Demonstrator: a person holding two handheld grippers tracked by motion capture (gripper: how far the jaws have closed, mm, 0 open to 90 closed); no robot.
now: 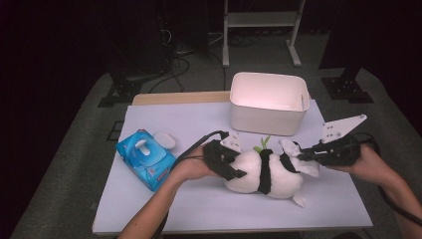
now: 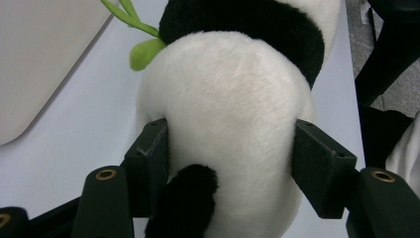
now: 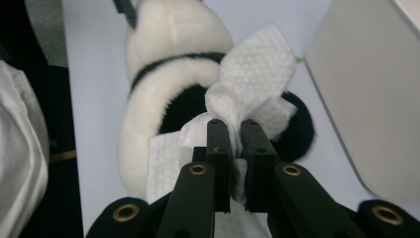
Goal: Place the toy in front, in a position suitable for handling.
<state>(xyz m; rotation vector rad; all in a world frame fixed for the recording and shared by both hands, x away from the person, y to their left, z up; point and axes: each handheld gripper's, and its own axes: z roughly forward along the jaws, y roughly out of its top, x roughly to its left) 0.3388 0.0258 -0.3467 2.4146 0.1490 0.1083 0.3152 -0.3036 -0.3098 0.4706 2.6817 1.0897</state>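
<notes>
We see a plush panda [image 1: 263, 172] lying on its side on the pale counter [image 1: 199, 199], a little right of centre in the lower half of the high view, just in front of a white bin [image 1: 267, 104]. A green leaf sprig [image 1: 262, 145] sticks up from its upper edge.

The left claw [image 1: 231, 162] comes in from the lower left. The person's left forearm [image 1: 149, 214] rises diagonally from the bottom edge and the hand wraps the handle, pointing the claw to the right, roughly level with the counter. In the left gripper view its two jaws stand wide apart and press into the panda's white rump [image 2: 233, 129] from either side, so the claw is clamped on the toy's rear end, with a black tail or paw at the bottom of that frame.

The right claw [image 1: 303, 155] enters from the right edge of the high view, the right forearm [image 1: 393, 181] stretched low over the counter and the hand pointing the tool left toward the panda's head end. A grey three-cornered plate [image 1: 343, 127] rides on top of it. In the right gripper view the jaws are nearly together, pinching a crumpled white wipe [image 3: 252, 84] that lies against the panda's head; we cannot quite tell whether the wipe touches the face or only an ear, since the tissue covers that part.

At the left of the counter sits a blue pack of wet wipes [image 1: 145, 158], its white lid [image 1: 164, 140] flipped open, well apart from the toy.
</notes>
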